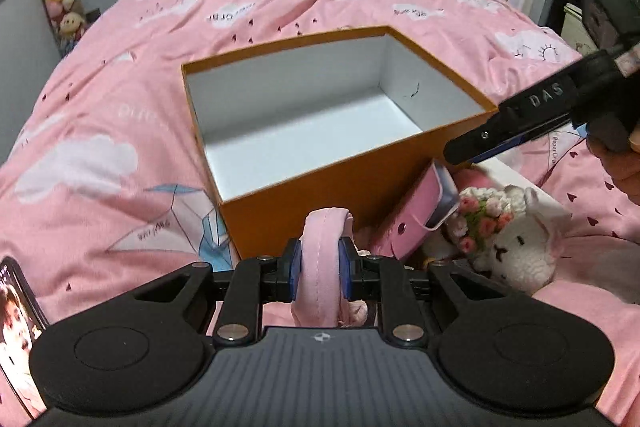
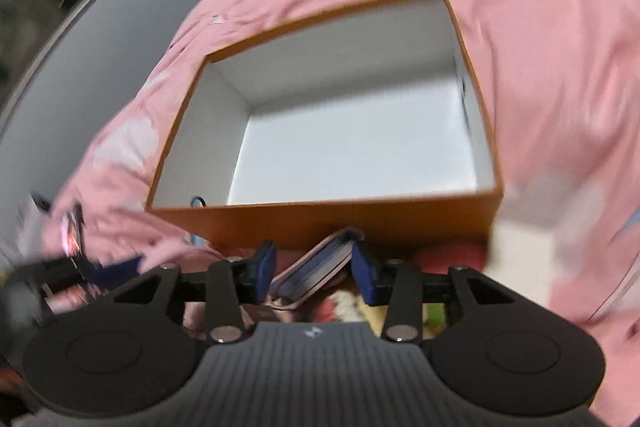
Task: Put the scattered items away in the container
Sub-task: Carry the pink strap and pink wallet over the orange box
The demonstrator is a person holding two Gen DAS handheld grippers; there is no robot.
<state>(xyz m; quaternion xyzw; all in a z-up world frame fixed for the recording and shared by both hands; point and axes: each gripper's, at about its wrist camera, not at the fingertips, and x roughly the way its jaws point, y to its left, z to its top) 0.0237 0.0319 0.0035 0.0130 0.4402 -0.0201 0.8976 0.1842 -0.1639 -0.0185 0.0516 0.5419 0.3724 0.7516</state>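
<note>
Container: orange box (image 1: 320, 155), white inside, sits open on the pink bed cover (image 1: 100, 131); nothing visible in it.
Left gripper (image 1: 319, 269): jaws closed to a narrow gap, pinching a pink padded fabric item (image 1: 322, 255), held near the box's near wall, outside it.
Right gripper (image 2: 314, 269): jaws partly open, straddling a pink card holder (image 2: 316, 267) that leans by the box's near wall; pads not seen pressing it; view blurred.
Other items: crocheted white lamb (image 1: 516, 247) lies right of the card holder.
Step in hand: first pickups, judged.
Next move: lift fabric item over rim, release; right jaws must close first.
</note>
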